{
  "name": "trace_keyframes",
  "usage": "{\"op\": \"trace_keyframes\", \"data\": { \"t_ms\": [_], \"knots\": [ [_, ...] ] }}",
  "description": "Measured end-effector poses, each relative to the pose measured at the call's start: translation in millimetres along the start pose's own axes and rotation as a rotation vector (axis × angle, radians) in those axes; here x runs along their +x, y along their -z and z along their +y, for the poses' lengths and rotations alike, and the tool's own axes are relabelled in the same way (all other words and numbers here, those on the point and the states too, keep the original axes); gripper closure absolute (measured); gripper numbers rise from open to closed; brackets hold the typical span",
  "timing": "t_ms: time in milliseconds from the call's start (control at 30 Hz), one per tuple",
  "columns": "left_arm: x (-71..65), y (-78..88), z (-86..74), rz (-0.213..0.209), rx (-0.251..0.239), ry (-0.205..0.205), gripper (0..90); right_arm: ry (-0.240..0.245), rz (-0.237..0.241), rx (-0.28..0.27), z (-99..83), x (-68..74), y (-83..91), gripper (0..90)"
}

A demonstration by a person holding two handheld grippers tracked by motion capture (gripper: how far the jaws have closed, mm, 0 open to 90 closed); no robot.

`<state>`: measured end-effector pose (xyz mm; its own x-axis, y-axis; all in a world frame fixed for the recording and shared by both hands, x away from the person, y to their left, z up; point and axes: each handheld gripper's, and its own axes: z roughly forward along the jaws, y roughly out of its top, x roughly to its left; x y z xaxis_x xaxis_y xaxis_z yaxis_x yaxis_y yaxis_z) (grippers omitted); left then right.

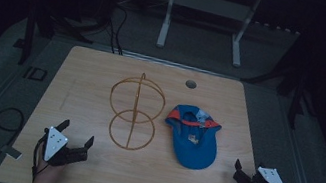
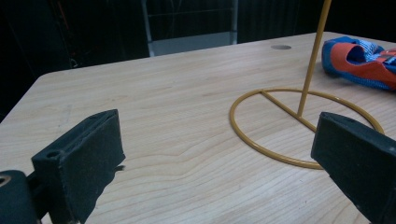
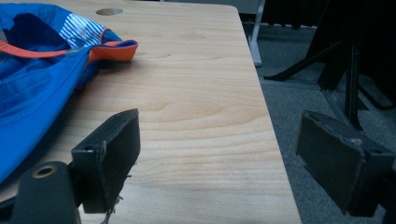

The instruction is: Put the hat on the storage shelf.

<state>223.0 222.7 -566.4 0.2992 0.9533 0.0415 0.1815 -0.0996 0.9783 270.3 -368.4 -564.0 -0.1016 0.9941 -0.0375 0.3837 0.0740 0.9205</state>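
1. Left claw [image 1: 75, 139]: it rests at the near left part of the desk [image 1: 93, 74], held in a person's hand that enters from the bottom edge. Its jaws stand wide apart and grip nothing. In the left gripper view the jaws frame bare wood, with the stand's base ring partly behind the right jaw. Judgement: the claw is parked clear of the work, aimed toward the stand, ready to steady or lift it.

2. Wire stand [image 1: 135, 110]: a yellow wire frame stands upright left of the desk's centre, with a flat ring base, a central post and crossed hoops on top. Nothing hangs on it. Judgement: its rounded top suits carrying a cap, which would explain its place just beside one.

3. Cap [image 1: 192, 136]: the blue cap with orange trim lies just to the right of the stand, apart from it, turned over so its inside faces up. Its peak points toward the near edge. Judgement: it lies within easy reach of the right claw and is the likely item to be picked up.

4. Right claw [image 1: 247, 175]: it sits at the near right corner, close to the desk's edge. Its jaws are spread wide and hold nothing. In the right gripper view the cap [image 3: 37, 88] lies to the left of the jaws, untouched.

5. Cable hole [image 1: 191, 84]: a round opening near the far edge, unused.
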Motion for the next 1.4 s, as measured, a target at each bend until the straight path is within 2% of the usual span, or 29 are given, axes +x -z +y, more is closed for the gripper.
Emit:
{"op": "trace_keyframes", "data": {
  "t_ms": [167,367,433,533,700,800,900,967,1067,1200,1267,1400],
  "knots": [
    [2.4,0.3,0.4,0.007,0.0,0.018,2.7,0.007,0.0,0.012,-0.2,2.0,0.5,14.3],
    [1.1,-0.2,1.5,-0.005,0.014,0.004,2.7,0.02,0.015,0.02,-0.2,4.4,0.4,14.3],
    [-0.2,0.2,2.1,-0.012,0.004,0.006,2.7,0.016,0.09,0.034,1.3,3.5,-1.7,14.3],
    [-1.0,0.5,2.7,-0.019,-0.001,0.01,2.7,0.013,0.135,0.032,6.6,4.7,-3.3,14.3],
    [-0.9,1.0,3.2,-0.038,-0.011,0.03,2.7,0.03,0.156,0.029,26.1,6.8,-5.2,14.5],
    [0.5,1.8,4.3,-0.068,0.011,0.06,2.7,0.016,0.173,0.03,39.0,7.3,-8.3,14.5],
    [1.1,2.6,4.7,-0.07,0.01,0.072,2.7,0.005,0.186,0.033,52.3,9.3,-11.7,14.1],
    [0.7,2.9,4.6,-0.065,0.007,0.068,2.7,0.004,0.195,0.032,61.1,11.6,-14.3,14.0],
    [-0.2,3.1,4.0,-0.057,0.024,0.038,2.7,0.016,0.212,0.034,74.2,16.4,-19.7,13.9],
    [-0.3,4.6,4.2,-0.044,0.03,0.028,2.7,0.093,0.226,0.039,88.9,25.1,-28.2,13.9],
    [-0.8,4.4,3.9,-0.038,0.032,0.028,2.7,0.095,0.248,0.049,96.3,28.5,-34.7,13.7],
    [-1.8,3.6,3.5,-0.053,0.044,0.02,2.7,0.094,0.281,0.057,107.5,34.4,-46.2,13.7]
  ]
}}
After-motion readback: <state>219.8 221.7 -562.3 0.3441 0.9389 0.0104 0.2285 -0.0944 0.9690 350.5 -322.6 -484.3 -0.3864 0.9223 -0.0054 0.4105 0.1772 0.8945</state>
